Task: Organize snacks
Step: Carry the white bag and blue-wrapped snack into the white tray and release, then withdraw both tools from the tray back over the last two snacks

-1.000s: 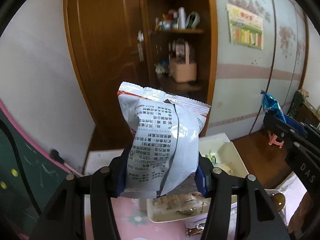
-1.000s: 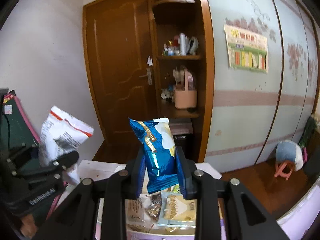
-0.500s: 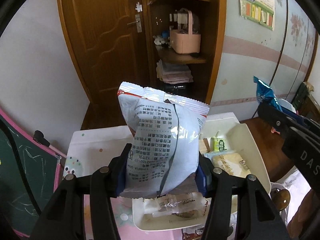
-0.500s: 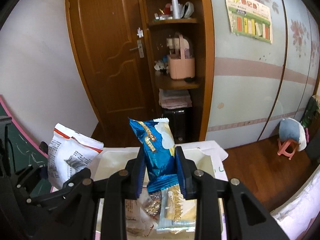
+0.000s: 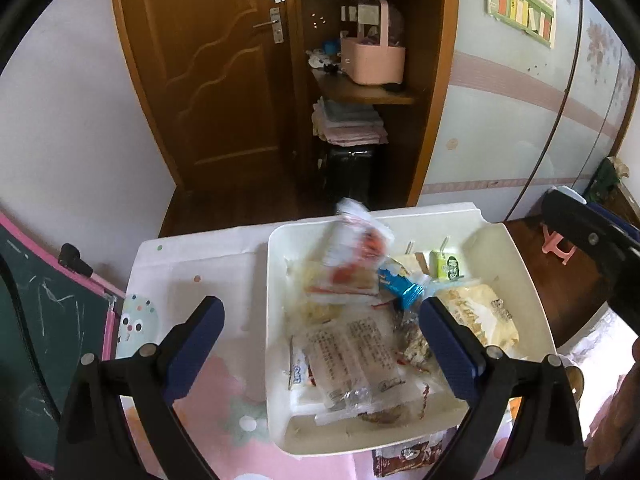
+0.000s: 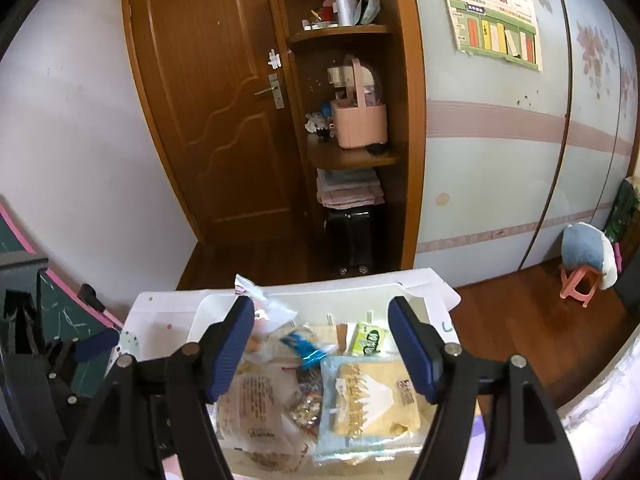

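Observation:
A white bin [image 5: 532, 304] on the table holds several snack packets. The white and red snack bag [image 5: 352, 256] lies blurred at the bin's far left; it also shows in the right wrist view [image 6: 264, 308]. The small blue packet [image 5: 400, 284] lies in the bin's middle, seen too in the right wrist view [image 6: 304, 346]. My left gripper [image 5: 320, 332] is open and empty above the bin. My right gripper [image 6: 322, 348] is open and empty above the bin, and it shows at the right edge of the left wrist view [image 5: 592, 240].
A yellow-and-blue packet [image 6: 372, 396], a green drink carton [image 6: 368, 338] and a clear wrapped packet [image 5: 352, 360] lie in the bin. A brown packet [image 5: 408, 456] lies on the table in front of it. A green chalkboard [image 5: 36, 320] stands left. A pink stool [image 6: 580, 284] stands right.
Both grippers have opened. The white and red bag and the blue packet have dropped into the bin. Both views now tilt down over the bin.

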`<state>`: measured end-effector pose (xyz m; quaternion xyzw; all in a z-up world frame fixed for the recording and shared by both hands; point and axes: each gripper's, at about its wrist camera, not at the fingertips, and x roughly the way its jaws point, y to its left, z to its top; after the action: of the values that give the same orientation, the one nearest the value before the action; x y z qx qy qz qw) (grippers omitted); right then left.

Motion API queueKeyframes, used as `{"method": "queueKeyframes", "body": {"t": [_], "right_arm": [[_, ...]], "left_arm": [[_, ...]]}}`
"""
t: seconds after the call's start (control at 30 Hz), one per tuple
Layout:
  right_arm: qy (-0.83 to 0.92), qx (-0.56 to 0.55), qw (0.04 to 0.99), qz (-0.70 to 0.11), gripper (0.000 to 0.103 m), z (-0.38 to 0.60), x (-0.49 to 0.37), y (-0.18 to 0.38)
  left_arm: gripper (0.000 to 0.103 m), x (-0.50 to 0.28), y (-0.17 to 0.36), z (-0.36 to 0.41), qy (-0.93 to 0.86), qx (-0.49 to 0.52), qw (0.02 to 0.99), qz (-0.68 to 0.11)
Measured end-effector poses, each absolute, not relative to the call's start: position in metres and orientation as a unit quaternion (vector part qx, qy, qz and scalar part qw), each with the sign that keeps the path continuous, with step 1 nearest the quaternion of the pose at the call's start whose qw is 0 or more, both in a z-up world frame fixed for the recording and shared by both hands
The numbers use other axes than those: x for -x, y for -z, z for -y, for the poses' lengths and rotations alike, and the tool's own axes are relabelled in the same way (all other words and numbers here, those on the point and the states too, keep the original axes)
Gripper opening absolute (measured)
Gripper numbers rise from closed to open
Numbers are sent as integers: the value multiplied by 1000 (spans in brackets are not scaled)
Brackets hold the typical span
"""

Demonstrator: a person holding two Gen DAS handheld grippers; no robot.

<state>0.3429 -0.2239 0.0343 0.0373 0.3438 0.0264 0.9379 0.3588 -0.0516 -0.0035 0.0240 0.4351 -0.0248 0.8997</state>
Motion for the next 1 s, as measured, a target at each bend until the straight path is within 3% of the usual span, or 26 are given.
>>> {"method": "queueKeyframes", "body": {"t": [1.0], "right_arm": [[-28, 13, 954, -298, 73, 231, -171, -79]], "left_arm": [[98, -191, -59, 62, 77, -58, 912, -398]]}}
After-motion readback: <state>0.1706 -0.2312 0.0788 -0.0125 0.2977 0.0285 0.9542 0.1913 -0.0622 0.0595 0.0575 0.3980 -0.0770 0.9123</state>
